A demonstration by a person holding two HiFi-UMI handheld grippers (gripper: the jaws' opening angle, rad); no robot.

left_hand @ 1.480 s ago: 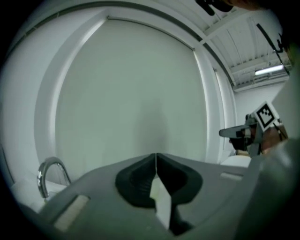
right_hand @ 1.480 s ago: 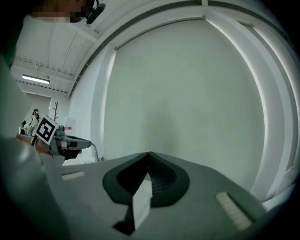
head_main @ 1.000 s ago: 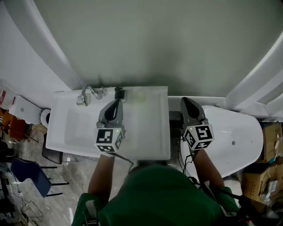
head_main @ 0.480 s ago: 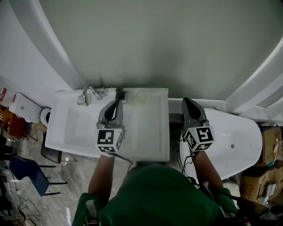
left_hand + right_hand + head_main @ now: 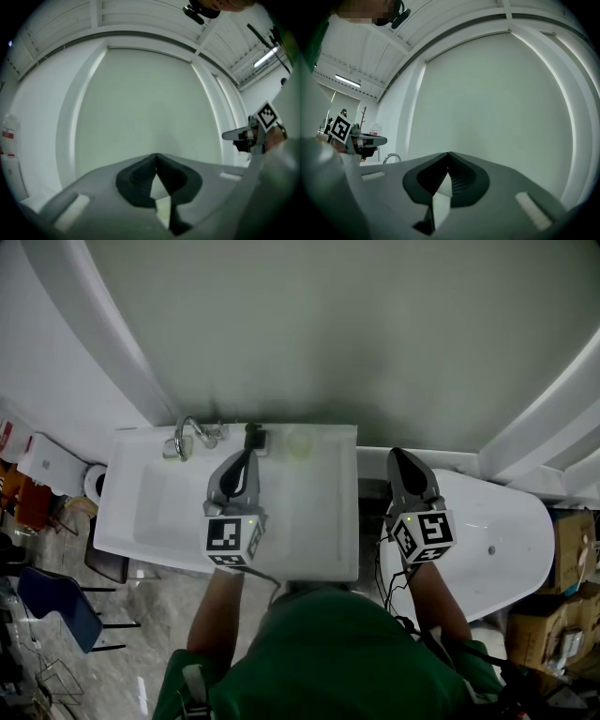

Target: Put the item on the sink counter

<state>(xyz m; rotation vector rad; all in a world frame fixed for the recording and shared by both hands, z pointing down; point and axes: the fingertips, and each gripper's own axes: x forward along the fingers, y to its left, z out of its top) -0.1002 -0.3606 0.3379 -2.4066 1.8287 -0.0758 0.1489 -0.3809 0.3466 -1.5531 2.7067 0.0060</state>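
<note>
Left claw [image 5: 247, 461] and right claw [image 5: 401, 465]: holding both pinched together and empty, hovering the left above the sink [image 5: 150, 512], leaving the small dark item [image 5: 253, 438] at its twelve o'clock on the tabletop [image 5: 328, 521] back edge, apparently already placed.

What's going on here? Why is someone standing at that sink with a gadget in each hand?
A person in a green top stands at a white sink, holding a two-jaw gripper in each hand. The left gripper hangs over the sink's counter, its tip close to a small dark item at the back edge beside the faucet. The right gripper is off to the side, by the edge of a white tub. Both pairs of jaws are closed and empty.
</note>
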